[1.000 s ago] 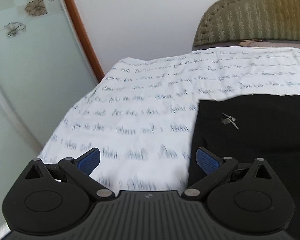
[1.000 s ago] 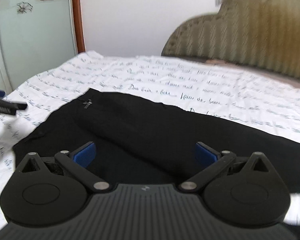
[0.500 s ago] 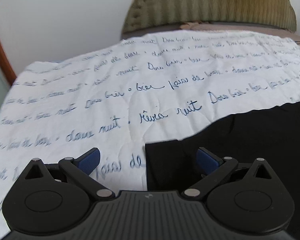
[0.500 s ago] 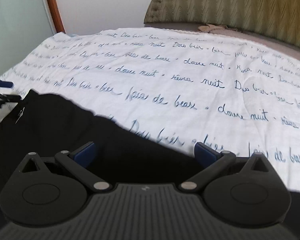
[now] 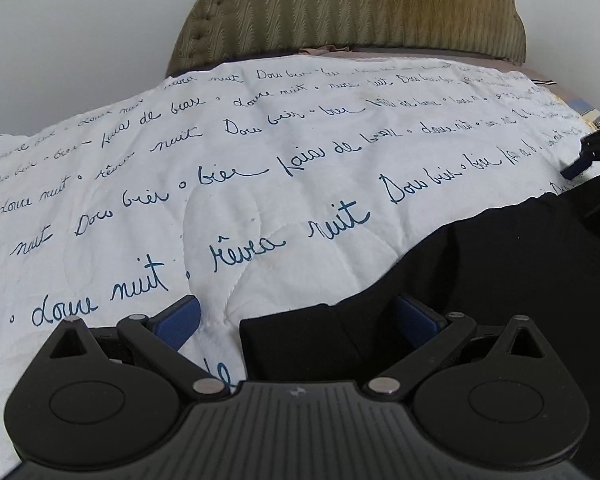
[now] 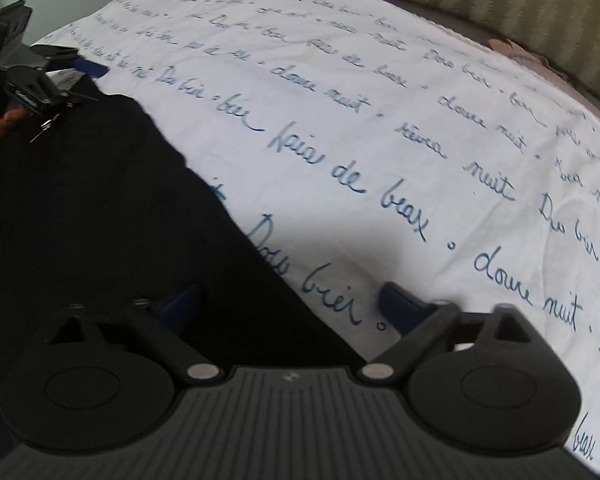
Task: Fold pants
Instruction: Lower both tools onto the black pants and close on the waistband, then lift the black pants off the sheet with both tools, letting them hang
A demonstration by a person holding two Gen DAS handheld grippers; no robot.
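Note:
Black pants lie flat on a white quilt with blue script. My left gripper is open, low over the quilt, with a corner of the pants between its blue pads. My right gripper is open, low over the far edge of the pants, which runs between its pads. The right gripper also shows at the right edge of the left wrist view. The left gripper shows at the upper left of the right wrist view, at the other end of the pants.
The white quilt covers the bed and stretches away beyond the pants. A padded olive headboard stands at the far end against a white wall. A brown strip of bedding shows under the headboard.
Both grippers have swung toward the headboard and dropped lower over the far edge of the pants. The glass door has left both views. Both stay open.

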